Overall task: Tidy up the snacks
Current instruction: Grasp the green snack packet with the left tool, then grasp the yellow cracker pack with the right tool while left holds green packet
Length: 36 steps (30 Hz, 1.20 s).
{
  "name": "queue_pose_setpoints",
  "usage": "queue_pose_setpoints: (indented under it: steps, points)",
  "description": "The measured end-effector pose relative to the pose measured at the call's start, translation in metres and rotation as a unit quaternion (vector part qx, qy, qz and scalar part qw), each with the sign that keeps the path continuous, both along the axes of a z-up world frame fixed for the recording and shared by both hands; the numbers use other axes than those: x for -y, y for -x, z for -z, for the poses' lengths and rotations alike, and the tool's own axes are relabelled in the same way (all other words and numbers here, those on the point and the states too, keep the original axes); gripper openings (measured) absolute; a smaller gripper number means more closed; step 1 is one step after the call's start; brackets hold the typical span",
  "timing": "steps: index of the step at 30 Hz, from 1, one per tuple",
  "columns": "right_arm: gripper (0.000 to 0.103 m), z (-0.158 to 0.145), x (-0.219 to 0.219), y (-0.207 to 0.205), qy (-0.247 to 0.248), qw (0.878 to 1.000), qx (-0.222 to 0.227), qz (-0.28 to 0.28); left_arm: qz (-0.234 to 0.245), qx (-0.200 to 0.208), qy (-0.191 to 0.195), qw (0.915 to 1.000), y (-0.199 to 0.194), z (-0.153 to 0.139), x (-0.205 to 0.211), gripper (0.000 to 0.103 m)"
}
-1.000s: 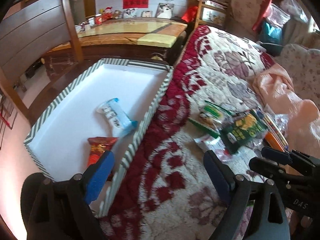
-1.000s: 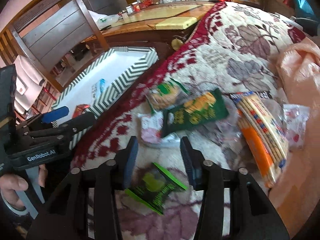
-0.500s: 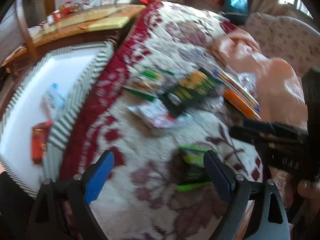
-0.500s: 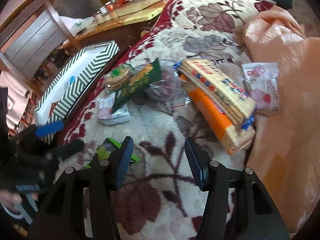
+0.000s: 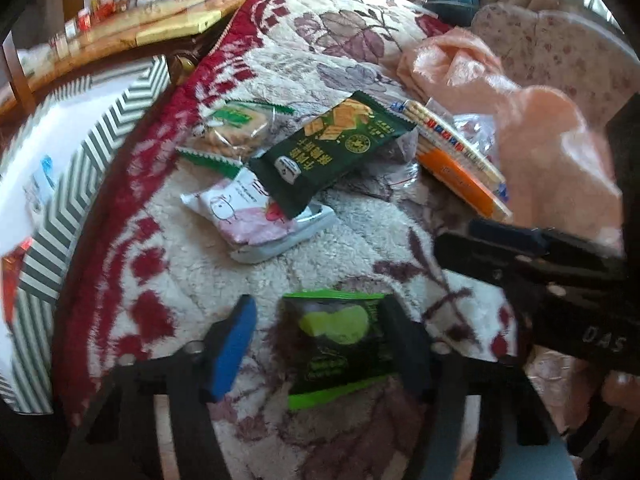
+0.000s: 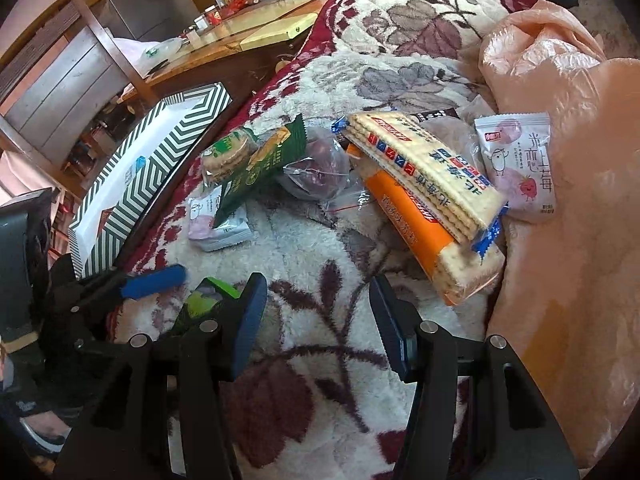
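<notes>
Green-wrapped snack packet lies on the floral blanket between the left tongs, which have just been closing without yet clamping it. Right tongs hang released and empty. The striped box holds only two packets; most snacks, including the cracker packs, remain outside it.

The blanket under everything is thick, fuzzy fleece cloth, matt and nubbly. To the right lies a peach plastic bag, thin, crinkled and shiny. The snack packets are glossy film: the dark green cracker packet and the small green packet near the left gripper catch the light, while the pink-and-white pouch looks softer, almost satin. The long cracker sleeve is clear, smooth wrap. At the left, the striped box looks like matt printed cardboard. Far off, the table top is polished and glassy beside wooden chair slats.
</notes>
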State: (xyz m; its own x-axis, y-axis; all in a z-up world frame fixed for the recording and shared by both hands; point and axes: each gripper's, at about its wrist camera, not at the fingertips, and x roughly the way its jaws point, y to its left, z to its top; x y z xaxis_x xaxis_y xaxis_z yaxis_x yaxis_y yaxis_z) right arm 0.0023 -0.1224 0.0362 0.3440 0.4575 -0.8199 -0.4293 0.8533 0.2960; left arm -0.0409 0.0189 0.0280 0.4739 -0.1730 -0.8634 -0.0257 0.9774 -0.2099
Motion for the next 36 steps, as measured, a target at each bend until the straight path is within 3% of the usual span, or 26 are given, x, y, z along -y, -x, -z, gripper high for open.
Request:
queue_pose_setpoints:
  steps: [4, 7, 10, 20, 22, 29, 31, 36]
  points:
    - [0.053, 0.003, -0.008, -0.004, -0.024, 1.0, -0.019, -0.005, 0.021, 0.014, -0.01, 0.9996, 0.007, -0.006, 0.005, 0.041]
    - [0.053, 0.002, -0.014, -0.005, -0.03, 0.999, -0.019, -0.013, 0.03, 0.023, -0.019, 0.9991, 0.012, -0.011, 0.003, 0.037]
    - [0.053, -0.002, -0.013, -0.004, -0.016, 1.0, -0.007, -0.01, 0.024, 0.018, -0.002, 0.9996, 0.012, -0.01, -0.005, 0.036]
    - [0.054, -0.025, 0.033, -0.037, 0.02, 0.998, 0.044, 0.039, 0.016, 0.027, -0.002, 0.9995, 0.014, -0.018, -0.01, 0.035]
    - [0.06, -0.031, 0.032, -0.047, 0.025, 0.998, 0.057, 0.028, 0.016, 0.028, -0.003, 0.9995, 0.014, -0.018, -0.01, 0.035]
    - [0.061, -0.008, 0.012, -0.094, 0.08, 0.995, 0.021, -0.06, 0.01, 0.015, 0.008, 0.9998, 0.013, -0.011, -0.014, 0.035]
    - [0.069, -0.001, 0.014, -0.102, 0.08, 0.995, 0.005, -0.062, 0.011, 0.015, 0.006, 0.9998, 0.013, -0.011, -0.014, 0.035]
    - [0.073, -0.003, 0.023, -0.098, 0.046, 0.998, -0.024, -0.038, 0.013, 0.015, 0.005, 0.9998, 0.012, -0.01, -0.014, 0.036]
